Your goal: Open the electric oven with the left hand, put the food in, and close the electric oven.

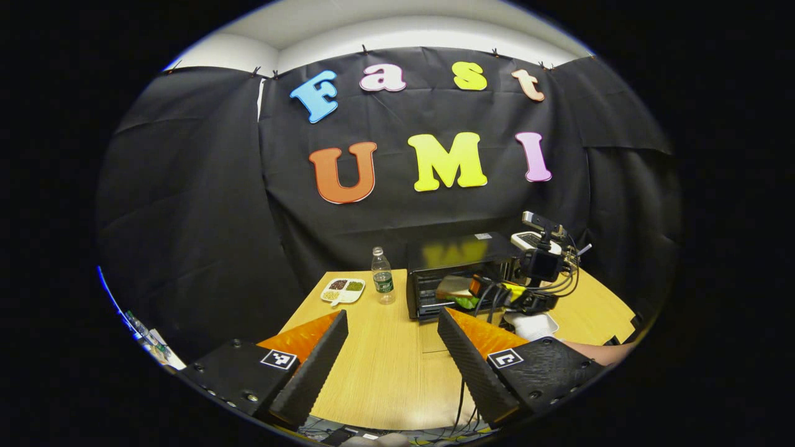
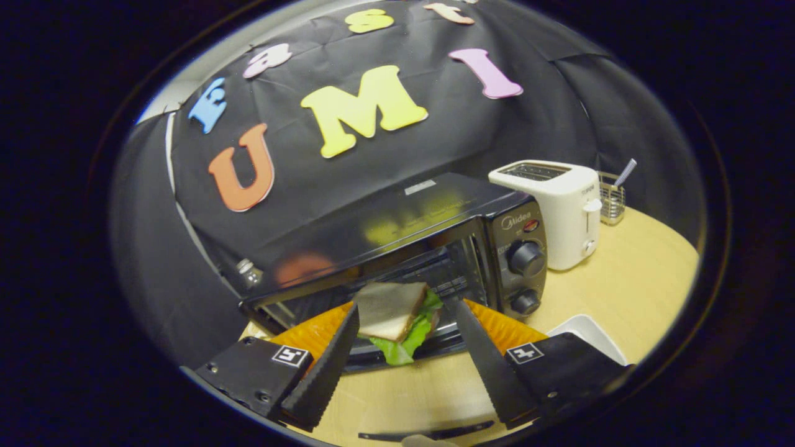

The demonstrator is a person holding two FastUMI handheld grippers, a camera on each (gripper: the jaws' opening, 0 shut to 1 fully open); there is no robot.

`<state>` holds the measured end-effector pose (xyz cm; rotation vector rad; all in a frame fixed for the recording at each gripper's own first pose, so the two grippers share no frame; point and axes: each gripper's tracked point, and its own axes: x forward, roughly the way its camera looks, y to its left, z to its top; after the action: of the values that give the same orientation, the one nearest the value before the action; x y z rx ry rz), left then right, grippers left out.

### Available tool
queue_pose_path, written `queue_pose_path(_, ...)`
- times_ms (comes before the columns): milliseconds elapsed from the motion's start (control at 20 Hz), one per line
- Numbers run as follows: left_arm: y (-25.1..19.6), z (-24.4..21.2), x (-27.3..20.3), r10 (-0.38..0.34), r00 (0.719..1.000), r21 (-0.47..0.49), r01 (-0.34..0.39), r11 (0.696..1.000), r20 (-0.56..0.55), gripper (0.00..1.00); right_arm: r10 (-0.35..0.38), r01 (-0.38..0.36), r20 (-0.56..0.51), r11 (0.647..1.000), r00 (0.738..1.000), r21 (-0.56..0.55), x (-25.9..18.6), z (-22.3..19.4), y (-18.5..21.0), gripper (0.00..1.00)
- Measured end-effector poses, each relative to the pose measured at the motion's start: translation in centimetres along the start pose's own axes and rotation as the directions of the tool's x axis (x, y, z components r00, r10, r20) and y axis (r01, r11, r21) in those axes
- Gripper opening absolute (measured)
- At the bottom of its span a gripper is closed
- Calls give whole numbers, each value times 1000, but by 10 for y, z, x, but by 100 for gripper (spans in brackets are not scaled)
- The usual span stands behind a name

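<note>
While unclamped, sandwich [image 2: 392,316] between hand-held gripper [image 2: 407,323] fingers.

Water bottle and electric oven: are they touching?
Apart. The left gripper view shows bare table between the water bottle and the electric oven.

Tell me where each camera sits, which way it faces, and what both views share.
Left gripper view: rides the left tongs, held back over the table, facing the oven; its own open fingers show below.
Right gripper view: rides the right tongs, close at the oven mouth, looking in; its fingers flank the sandwich.
Shared: oven, sandwich, table, toaster. The left gripper view also catches the right tongs at the oven.
</note>
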<state>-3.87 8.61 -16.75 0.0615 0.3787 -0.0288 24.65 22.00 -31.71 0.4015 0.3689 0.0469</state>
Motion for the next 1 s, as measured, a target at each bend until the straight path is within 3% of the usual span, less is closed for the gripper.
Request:
queue_pose_path(50, -1, 3, 0, -1, 1000, 0, 1, 1000, 18, 96, 7, -8, -3, 999, 1000, -36, -17, 3, -4, 100)
queue_pose_path(100, -5, 7, 1, -5, 1000, 0, 5, 1000, 30, 96, 13, -14, -4, 996, 1000, -84, -34, 6, -9, 89)
queue_pose_path(150, -9, 10, 3, -6, 999, -1, 6, 1000, 45, 96, 23, -24, -7, 991, 1000, -131, -54, 10, -16, 89)
queue_pose_path(200, -12, 12, 4, -10, 998, -4, 10, 1000, 55, 96, 24, -25, -8, 985, 1000, -170, -74, 16, -24, 100)
queue_pose_path(300, -21, 13, 9, -15, 997, -10, 16, 1000, 73, 96, 37, -33, 15, 971, 999, -236, -113, 35, -39, 100)
queue_pose_path(350, -27, 14, 13, -19, 997, -11, 20, 1000, 79, 96, 37, -27, 34, 965, 999, -261, -131, 50, -49, 89)
queue_pose_path(400, -31, 14, 17, -18, 996, -9, 19, 1000, 89, 96, 31, -15, 53, 957, 998, -288, -149, 62, -60, 89)
queue_pose_path(450, -36, 13, 21, -20, 996, -11, 21, 1000, 91, 96, 26, -4, 65, 950, 998, -311, -164, 75, -70, 100)
queue_pose_path(500, -41, 11, 27, -21, 996, -16, 22, 1000, 92, 96, 17, 11, 83, 943, 996, -331, -179, 86, -81, 100)
queue_pose_path(550, -46, 7, 32, -22, 995, -24, 24, 999, 93, 95, 17, 18, 98, 938, 995, -346, -193, 98, -89, 89)
queue_pose_path(600, -51, 2, 37, -23, 997, -30, 25, 999, 80, 95, 15, 28, 116, 934, 993, -357, -205, 110, -98, 100)
queue_pose_path(900, -95, -39, 70, -55, 998, -38, 56, 998, 30, 96, 15, 61, 176, 907, 984, -417, -255, 158, -132, 100)
queue_pose_path(950, -102, -46, 76, -63, 998, -48, 64, 997, 23, 96, 16, 60, 171, 903, 985, -425, -259, 163, -137, 91)
queue_pose_path(1000, -111, -53, 81, -67, 998, -48, 68, 997, 19, 96, 11, 64, 169, 901, 986, -429, -262, 167, -142, 100)
